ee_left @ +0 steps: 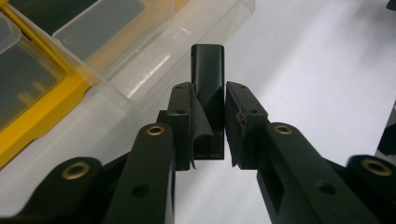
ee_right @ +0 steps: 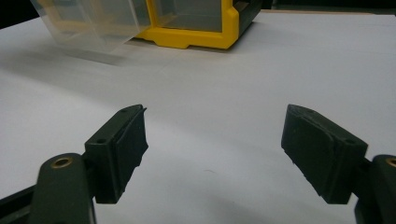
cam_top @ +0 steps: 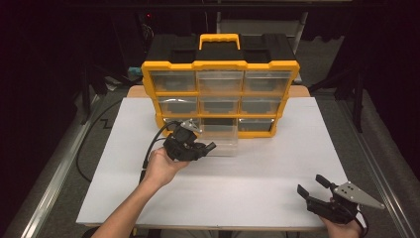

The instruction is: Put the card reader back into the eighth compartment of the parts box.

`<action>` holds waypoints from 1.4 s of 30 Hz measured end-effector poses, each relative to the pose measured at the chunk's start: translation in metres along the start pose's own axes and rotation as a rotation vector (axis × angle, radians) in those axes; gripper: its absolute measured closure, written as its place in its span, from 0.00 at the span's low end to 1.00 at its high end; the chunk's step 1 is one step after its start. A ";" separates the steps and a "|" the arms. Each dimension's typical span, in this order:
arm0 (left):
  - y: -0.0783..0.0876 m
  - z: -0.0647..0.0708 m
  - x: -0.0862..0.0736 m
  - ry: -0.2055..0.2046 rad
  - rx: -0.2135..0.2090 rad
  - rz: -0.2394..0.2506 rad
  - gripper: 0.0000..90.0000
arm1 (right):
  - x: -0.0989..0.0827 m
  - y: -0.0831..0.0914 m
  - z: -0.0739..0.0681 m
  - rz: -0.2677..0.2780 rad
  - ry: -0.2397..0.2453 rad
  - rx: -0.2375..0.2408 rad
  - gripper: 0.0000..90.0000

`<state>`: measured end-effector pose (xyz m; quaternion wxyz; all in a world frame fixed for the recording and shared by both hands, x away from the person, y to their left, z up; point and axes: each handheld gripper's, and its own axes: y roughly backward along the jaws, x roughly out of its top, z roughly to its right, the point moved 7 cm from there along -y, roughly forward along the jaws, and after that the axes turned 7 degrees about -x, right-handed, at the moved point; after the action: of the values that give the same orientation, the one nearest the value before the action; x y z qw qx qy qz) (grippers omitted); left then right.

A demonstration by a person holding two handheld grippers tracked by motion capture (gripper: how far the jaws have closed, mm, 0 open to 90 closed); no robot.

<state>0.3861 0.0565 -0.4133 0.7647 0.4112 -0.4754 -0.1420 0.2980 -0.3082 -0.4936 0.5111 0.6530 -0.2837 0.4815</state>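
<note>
left gripper (ee_left: 208,123): fingers clamped on one black block (ee_left: 208,74) | right gripper (ee_right: 212,154): fingers apart, nothing between | one organizer (cam_top: 220,64), nine drawers, one pulled-out drawer (cam_top: 220,136) | white worktop (cam_top: 257,173)

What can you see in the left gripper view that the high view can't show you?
The left gripper view alone shows the small black block pinched in the left gripper. The high view alone shows the organizer's yellow handle and the right gripper, open. Both share the pulled-out clear drawer and white table.
</note>
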 end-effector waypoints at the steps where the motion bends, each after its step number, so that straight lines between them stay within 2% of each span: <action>1: 0.001 0.000 0.001 -0.004 0.007 -0.001 0.81 | 0.000 0.000 0.000 -0.001 -0.002 0.000 0.25; 11: 0.006 -0.007 0.019 -0.009 0.030 0.017 0.81 | 0.000 0.000 0.000 0.000 0.000 -0.001 0.25; 23: -0.004 -0.022 0.034 0.012 0.055 0.015 0.81 | 0.000 0.000 0.000 -0.001 -0.001 -0.001 0.25; 32: -0.013 -0.031 0.036 0.037 0.065 0.016 0.81 | 0.000 0.000 0.000 -0.001 0.000 0.001 0.25; 42: -0.021 -0.036 0.036 0.038 0.075 0.001 0.81 | 0.000 0.000 0.000 -0.002 0.000 0.001 0.25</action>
<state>0.4387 0.0395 -0.4154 0.7577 0.4420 -0.4658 -0.1160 0.2981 -0.3082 -0.4938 0.5111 0.6535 -0.2830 0.4813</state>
